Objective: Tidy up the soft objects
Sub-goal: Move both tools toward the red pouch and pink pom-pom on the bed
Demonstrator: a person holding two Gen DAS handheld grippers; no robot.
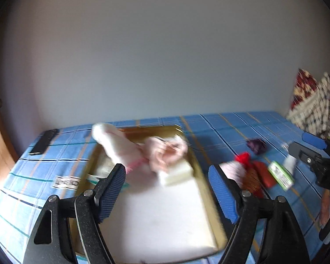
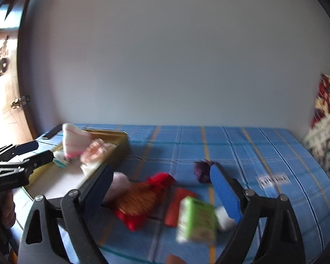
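Left wrist view: the left hand-held gripper (image 1: 167,189) fills the bottom of the frame with its blue-padded jaws standing wide apart and nothing between them. Beyond it, in the centre of the frame, lies a gold-rimmed tray (image 1: 200,167) with a white lining, set on a blue checked cloth (image 1: 231,127). At the far end of the tray rest a white plush piece (image 1: 114,143), a pale pink soft bundle (image 1: 167,151) and a white foam block (image 1: 176,173), close together; the blur hides exactly how they touch. A dark phone (image 1: 43,142) lies at the upper left of the cloth. To the right of the tray, on the cloth, sits a loose group: a red and orange soft item (image 1: 250,171), a green packet (image 1: 281,176) and, further back, a small purple tuft (image 1: 256,145). A patterned fabric (image 1: 312,101) hangs at the right edge.

Right wrist view: the right hand-held gripper (image 2: 160,193) also has its jaws spread, empty, above the red and orange soft item (image 2: 140,200) and the green packet (image 2: 197,220), without touching either. The purple tuft (image 2: 201,170) lies just behind the right-side jaw. The tray (image 2: 121,145) sits at the left of the frame, with the left hand-held gripper (image 2: 41,151) beside it.
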